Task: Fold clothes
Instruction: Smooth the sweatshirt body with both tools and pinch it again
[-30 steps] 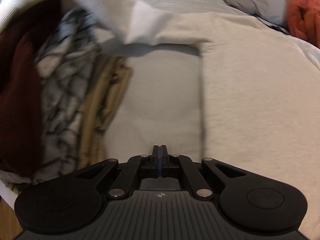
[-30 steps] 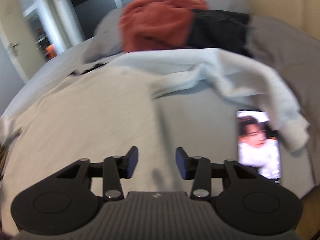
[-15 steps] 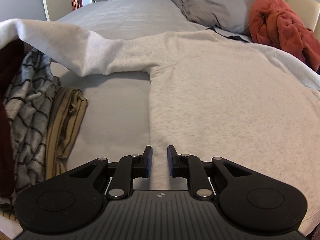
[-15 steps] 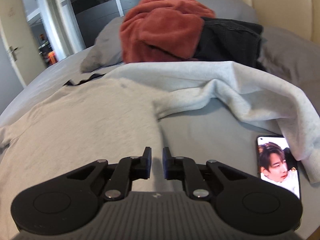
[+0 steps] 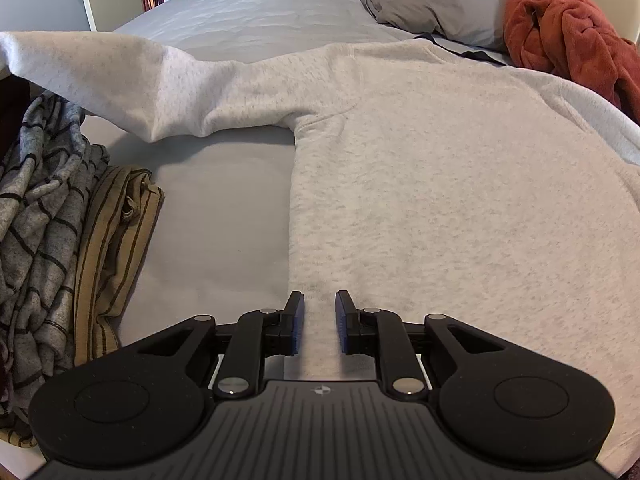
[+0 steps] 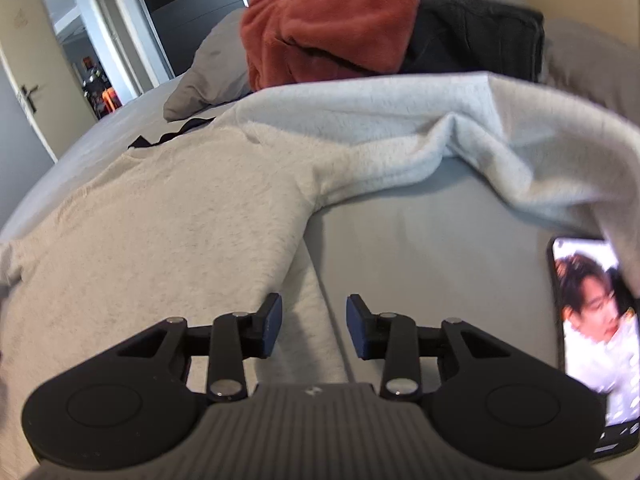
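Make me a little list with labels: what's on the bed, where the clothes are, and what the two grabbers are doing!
main garment: pale grey sweatshirt, spread flat on the bed, sleeves out to both sides
left gripper: open, over the sweatshirt's lower side edge
right gripper: jaws just opened wider, over the opposite side edge, gripping nothing
side pile: grey checked garment and tan striped garment
by the pillows: rust fleece, black garment
phone: screen lit, sleeve cuff overlapping it
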{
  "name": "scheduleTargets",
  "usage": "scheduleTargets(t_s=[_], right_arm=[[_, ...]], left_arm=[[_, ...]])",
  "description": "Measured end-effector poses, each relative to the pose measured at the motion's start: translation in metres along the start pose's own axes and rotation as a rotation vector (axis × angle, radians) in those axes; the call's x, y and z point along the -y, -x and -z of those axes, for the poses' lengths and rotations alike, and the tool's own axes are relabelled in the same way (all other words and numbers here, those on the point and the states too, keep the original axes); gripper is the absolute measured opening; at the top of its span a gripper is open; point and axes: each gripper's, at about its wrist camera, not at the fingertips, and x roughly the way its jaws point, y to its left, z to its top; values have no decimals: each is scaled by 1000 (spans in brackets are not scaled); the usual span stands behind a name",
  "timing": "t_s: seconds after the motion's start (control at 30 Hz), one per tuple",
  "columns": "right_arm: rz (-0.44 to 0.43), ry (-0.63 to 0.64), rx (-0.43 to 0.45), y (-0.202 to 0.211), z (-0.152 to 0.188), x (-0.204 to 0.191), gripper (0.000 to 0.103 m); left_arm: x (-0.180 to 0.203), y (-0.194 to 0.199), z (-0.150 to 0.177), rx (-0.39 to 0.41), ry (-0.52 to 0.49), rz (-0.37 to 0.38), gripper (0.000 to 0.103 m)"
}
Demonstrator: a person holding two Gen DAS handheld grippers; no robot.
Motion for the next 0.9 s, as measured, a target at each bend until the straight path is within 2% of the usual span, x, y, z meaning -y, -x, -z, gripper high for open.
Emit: scheduleTargets(t_s=[0.07, 0.13, 0.2, 0.23, 0.27, 0.37, 0.5, 0.6, 0.63, 0.7, 0.73, 0.8, 0.83, 0.87, 0.9], right_arm=[[-17, 0, -13, -1, 1, -1, 32], [-12, 29, -33, -5, 3, -5, 32], [2, 50, -44, -8, 6, -6, 26], [11, 59, -48, -10, 7, -6, 19], [24, 67, -47, -10, 7, -6, 4], [83, 87, -18, -4, 3, -5, 3], [215, 100, 15, -4, -3, 2, 2], [364, 137, 21, -10, -5, 12, 0], [366, 94, 11, -10, -7, 22, 0], [309, -1, 10, -4, -10, 37, 1], [278, -44, 14, -2, -11, 43, 5], [231, -52, 30, 3, -12, 42, 6], [210, -45, 40, 6, -12, 39, 6], [190, -38, 49, 8, -13, 37, 7], [169, -25, 58, 9, -13, 33, 7]], left_arm=[[0, -1, 0, -1, -1, -1, 16], [1, -1, 1, -2, -3, -1, 16], [1, -2, 1, -1, -7, -2, 16], [1, -2, 1, 0, -10, -3, 16], [1, -2, 1, 0, -14, -3, 16], [2, -2, 2, 2, -21, -3, 16], [1, -3, 3, 6, -29, -6, 16], [1, -3, 4, 6, -32, -11, 16], [0, -3, 4, 4, -29, -14, 16], [-3, -3, 5, 4, -14, -15, 16], [-5, -2, 4, 8, -5, -14, 16], [-7, 1, 3, 23, 14, -6, 21], [-9, 2, 2, 38, 27, 5, 32], [-10, 4, 1, 54, 41, 16, 49], [-10, 5, 0, 69, 52, 25, 54]])
